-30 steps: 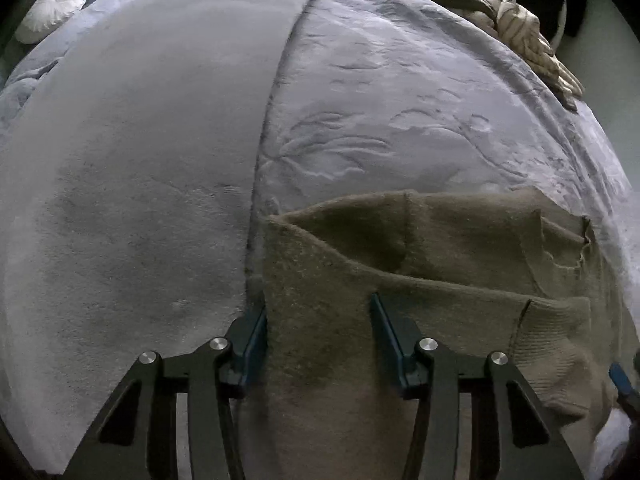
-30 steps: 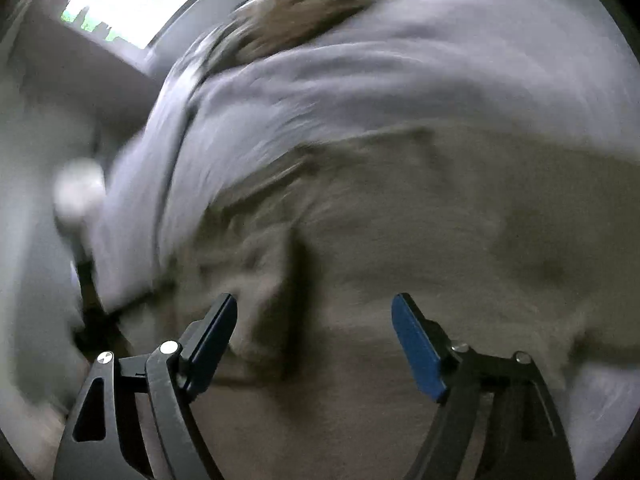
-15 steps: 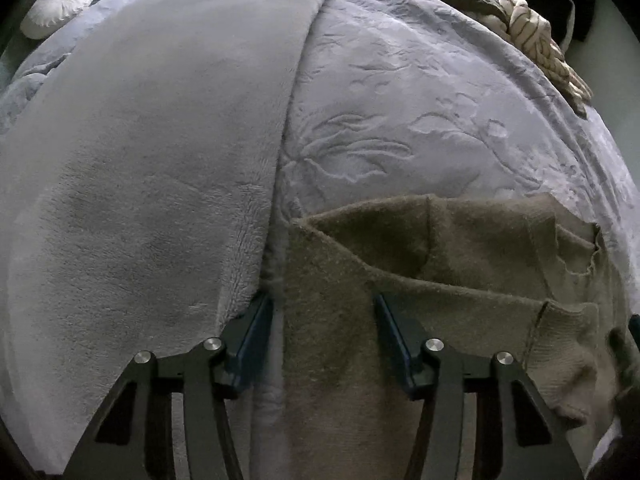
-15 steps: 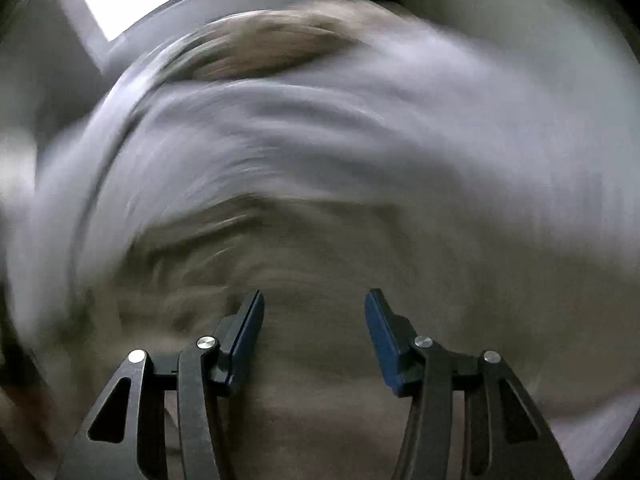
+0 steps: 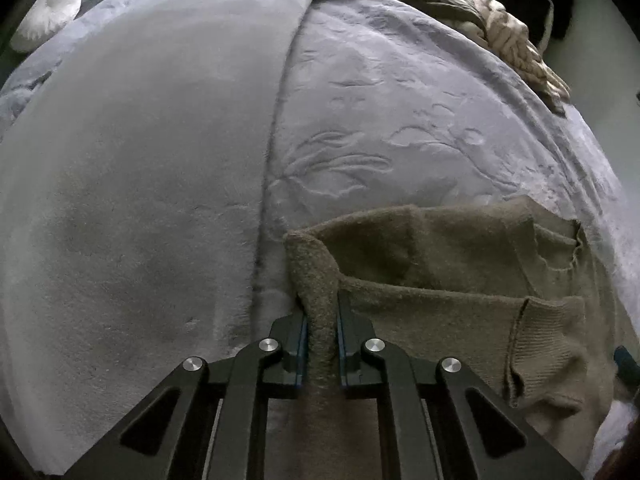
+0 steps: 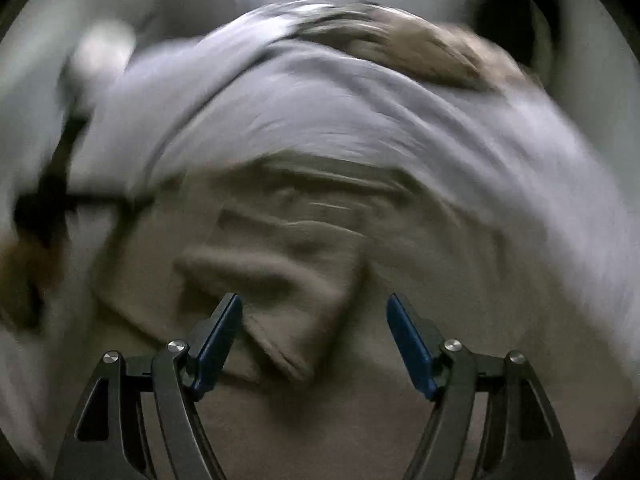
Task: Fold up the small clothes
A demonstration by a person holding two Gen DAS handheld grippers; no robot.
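Left wrist view: a raised fold at the left edge of the brown knit garment (image 5: 460,300) is pinched between the closing jaws of the left gripper (image 5: 322,320); the garment is spread rightward over the grey blanket (image 5: 400,120).

Right wrist view, blurred: the right gripper (image 6: 314,320) is seen opening wide over the garment (image 6: 280,280), a crumpled fold lying between the unpressed pads.

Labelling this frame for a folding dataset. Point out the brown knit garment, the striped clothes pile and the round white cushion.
brown knit garment (image 5: 460,292), left wrist view, on its flat body.
striped clothes pile (image 5: 508,40), left wrist view, on the pale striped fabric.
round white cushion (image 5: 50,12), left wrist view, on its centre.
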